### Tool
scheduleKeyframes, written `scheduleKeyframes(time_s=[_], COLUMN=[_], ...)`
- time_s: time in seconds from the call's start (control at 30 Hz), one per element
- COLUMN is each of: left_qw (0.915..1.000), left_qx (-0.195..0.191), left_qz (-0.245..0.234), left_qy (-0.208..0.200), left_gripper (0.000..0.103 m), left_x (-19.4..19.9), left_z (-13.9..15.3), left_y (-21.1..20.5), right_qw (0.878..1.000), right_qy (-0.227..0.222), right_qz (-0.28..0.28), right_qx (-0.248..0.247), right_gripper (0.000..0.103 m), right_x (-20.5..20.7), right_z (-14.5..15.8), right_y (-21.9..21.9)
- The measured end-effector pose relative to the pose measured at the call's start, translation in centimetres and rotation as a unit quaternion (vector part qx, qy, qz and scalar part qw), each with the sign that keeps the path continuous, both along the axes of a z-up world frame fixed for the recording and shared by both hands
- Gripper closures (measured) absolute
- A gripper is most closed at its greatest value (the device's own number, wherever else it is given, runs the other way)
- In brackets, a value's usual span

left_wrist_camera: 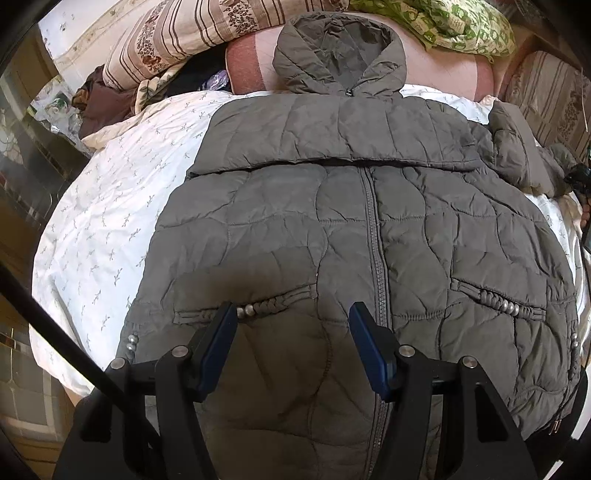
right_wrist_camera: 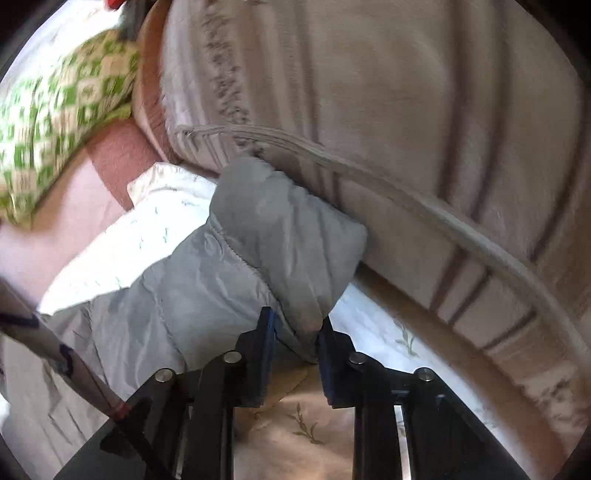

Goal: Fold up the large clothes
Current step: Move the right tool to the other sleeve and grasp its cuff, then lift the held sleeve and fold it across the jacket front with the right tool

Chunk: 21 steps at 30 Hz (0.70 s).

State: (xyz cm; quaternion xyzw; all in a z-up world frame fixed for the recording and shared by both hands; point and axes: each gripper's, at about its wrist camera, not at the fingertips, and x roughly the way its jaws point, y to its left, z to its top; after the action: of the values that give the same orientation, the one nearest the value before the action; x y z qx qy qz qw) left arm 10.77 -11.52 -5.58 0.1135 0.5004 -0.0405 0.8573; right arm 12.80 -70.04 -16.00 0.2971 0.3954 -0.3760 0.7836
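A grey quilted hooded jacket (left_wrist_camera: 354, 229) lies front up on a white patterned bed sheet (left_wrist_camera: 122, 206), zipped, with its left sleeve folded across the chest. My left gripper (left_wrist_camera: 293, 314) is open and hovers above the jacket's lower front, left of the zipper (left_wrist_camera: 376, 251), holding nothing. My right gripper (right_wrist_camera: 295, 323) is shut on the cuff end of the jacket's right sleeve (right_wrist_camera: 280, 236), which sticks up between the fingers beside the striped cushion (right_wrist_camera: 406, 110). The right gripper also shows at the right edge of the left wrist view (left_wrist_camera: 578, 177).
Striped pillows (left_wrist_camera: 192, 40) and a green patterned pillow (left_wrist_camera: 454, 22) lie at the head of the bed beyond the hood (left_wrist_camera: 340, 51). Dark clothes (left_wrist_camera: 107, 99) are piled at the far left. A striped sofa back borders the right side.
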Motion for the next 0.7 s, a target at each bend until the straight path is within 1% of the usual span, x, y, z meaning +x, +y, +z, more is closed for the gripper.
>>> scheduleKeyframes(time_s=[0.07,0.13,0.23,0.27,0.33,0.37,0.47,0.57,0.7], left_qw=[1.0,0.9999,0.9997,0.9995,0.999,0.9985,0.9974,0.9956,0.9925], left_qx=[-0.004,-0.01,-0.022,-0.029,-0.04,-0.048,-0.062,-0.082,-0.106], left_qz=[0.001,0.004,0.009,0.011,0.012,0.012,0.017,0.033,0.051], left_qy=[-0.004,-0.006,-0.006,-0.009,-0.015,-0.022,-0.032,-0.03,-0.03], left_gripper=[0.041,0.041,0.041,0.041,0.041,0.041,0.041,0.041,0.041], left_x=[-0.2,-0.4,-0.7,-0.9,-1.3,-1.6,-2.3,-2.9,-4.0], left_z=[0.2,0.4,0.6,0.8,1.4,1.8,2.4,2.5,2.4], left_y=[0.4,1.1,2.3,2.7,3.7,4.4,6.3,8.4,10.8], right_qw=[0.999,0.999,0.998,0.998,0.998,0.998,0.997,0.997,0.995], right_qy=[0.018,0.018,-0.001,-0.013,-0.029,-0.027,-0.018,-0.032,-0.053], right_qz=[0.028,0.029,-0.021,-0.044,-0.058,-0.061,-0.043,-0.01,0.028], right_qx=[-0.027,-0.041,-0.051,-0.042,-0.02,-0.021,-0.054,-0.071,-0.076], right_gripper=[0.091,0.093,0.094,0.095,0.095,0.095,0.095,0.095,0.095], right_x=[0.4,-0.2,-2.6,-3.8,-4.8,-4.9,-4.2,-2.8,-0.4], right_z=[1.3,2.9,6.0,7.0,8.1,8.8,11.2,14.6,18.6], right_y=[0.6,0.5,-1.2,-2.0,-2.6,-2.3,-0.1,3.0,7.0])
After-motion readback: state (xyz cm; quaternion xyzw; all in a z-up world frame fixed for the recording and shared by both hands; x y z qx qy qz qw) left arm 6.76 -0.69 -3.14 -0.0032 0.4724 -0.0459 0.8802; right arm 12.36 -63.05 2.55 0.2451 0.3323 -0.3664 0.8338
